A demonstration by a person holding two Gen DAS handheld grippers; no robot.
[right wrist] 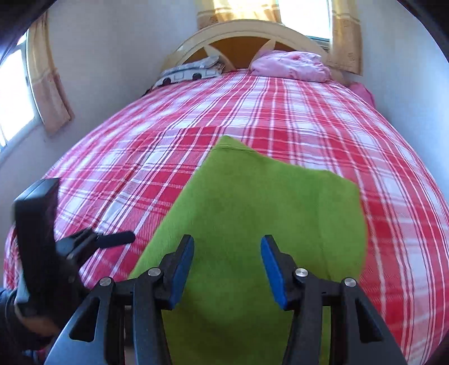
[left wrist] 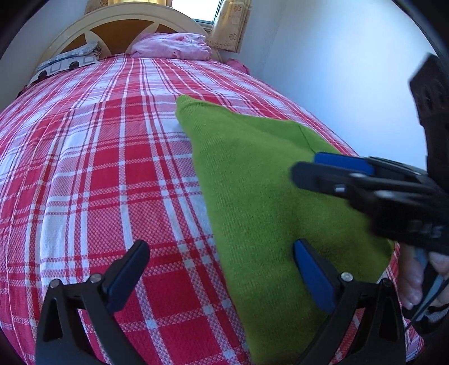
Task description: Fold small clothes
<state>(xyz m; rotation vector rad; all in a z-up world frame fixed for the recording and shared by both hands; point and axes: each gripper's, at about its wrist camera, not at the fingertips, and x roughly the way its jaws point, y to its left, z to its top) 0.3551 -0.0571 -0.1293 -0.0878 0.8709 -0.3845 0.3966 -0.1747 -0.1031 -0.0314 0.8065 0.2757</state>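
Note:
A green knit garment (left wrist: 261, 196) lies flat on the red and white checked bedspread (left wrist: 98, 168), near the bed's right side. My left gripper (left wrist: 221, 269) is open wide at the garment's near left edge, its right finger (left wrist: 311, 276) over the green cloth and its left finger over the bedspread. My right gripper (right wrist: 228, 266) hovers over the garment (right wrist: 252, 202), jaws apart, with only cloth showing beneath the gap. The left wrist view shows the right gripper (left wrist: 308, 168) side-on, reaching in from the right. One left finger (right wrist: 115, 239) appears in the right wrist view.
A pink bundle (left wrist: 171, 46) and a patterned pillow (left wrist: 67, 60) lie against the cream headboard (left wrist: 126, 19) at the far end. A white wall (left wrist: 336, 70) runs along the bed's right side. A person's hand (left wrist: 411, 280) holds the right gripper.

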